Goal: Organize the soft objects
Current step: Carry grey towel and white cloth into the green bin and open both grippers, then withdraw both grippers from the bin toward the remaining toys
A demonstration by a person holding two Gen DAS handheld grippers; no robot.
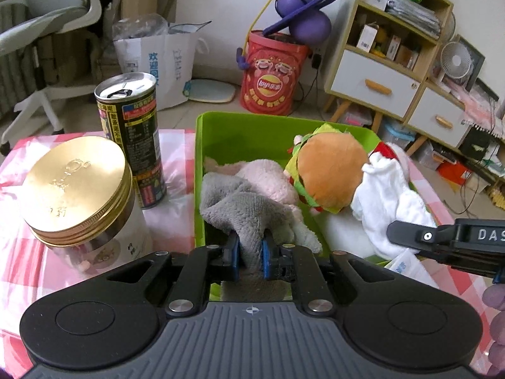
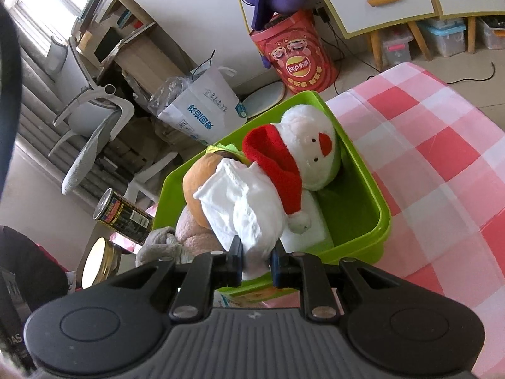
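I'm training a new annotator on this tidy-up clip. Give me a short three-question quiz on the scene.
1. True or false: the left gripper grips a grey cloth.
2. What does the right gripper hold? A) white cloth B) burger plush C) can
3. What colour is the bin that holds the soft toys?

Key: 1 true; 2 A; 3 green.

grey cloth point(image 1: 249, 211), white cloth point(image 2: 249, 218) draped over plush-filled green bin point(image 1: 221, 132).
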